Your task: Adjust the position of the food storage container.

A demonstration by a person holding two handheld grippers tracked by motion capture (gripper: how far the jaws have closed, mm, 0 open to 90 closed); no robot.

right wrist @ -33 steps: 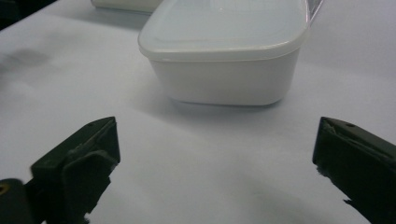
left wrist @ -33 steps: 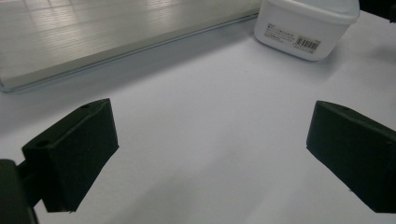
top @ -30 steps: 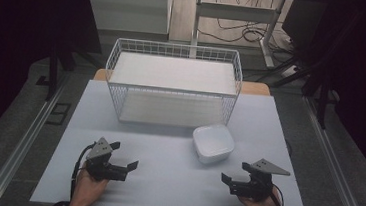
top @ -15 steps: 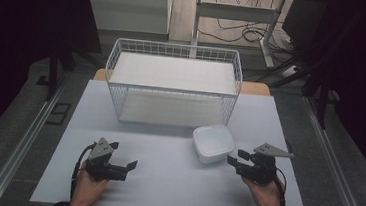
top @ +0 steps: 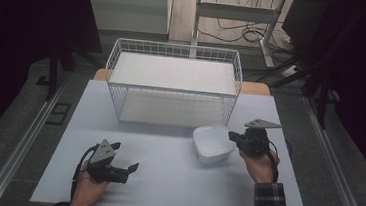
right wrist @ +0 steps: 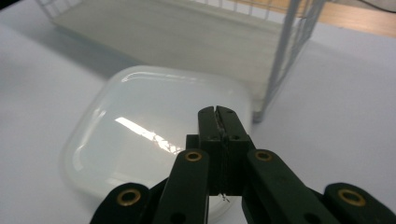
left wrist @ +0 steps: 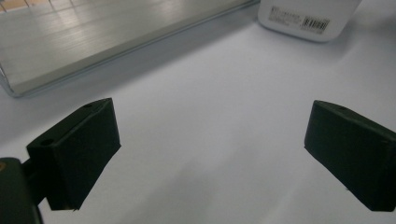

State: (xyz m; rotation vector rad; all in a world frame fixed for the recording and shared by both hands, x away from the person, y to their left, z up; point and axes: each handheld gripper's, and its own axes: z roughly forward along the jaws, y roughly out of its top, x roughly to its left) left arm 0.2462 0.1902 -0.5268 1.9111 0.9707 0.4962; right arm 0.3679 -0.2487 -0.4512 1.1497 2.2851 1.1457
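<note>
White surface point(top: 164, 181), dark surroundings. Items: one wire basket point(top: 173, 82) at the far middle; one white square dish point(top: 212, 144), upside down, just in front of the basket's right front corner. Tools: two. Right tool point(top: 232, 136): jaws have just been closing and now meet with nothing between them; tip at the dish's right edge, dish lying to its left, contact not discernible. Left tool point(top: 132, 167): jaws wide apart, empty, low over the near-left surface, well apart from the dish. Right hand is the nearer.
</note>
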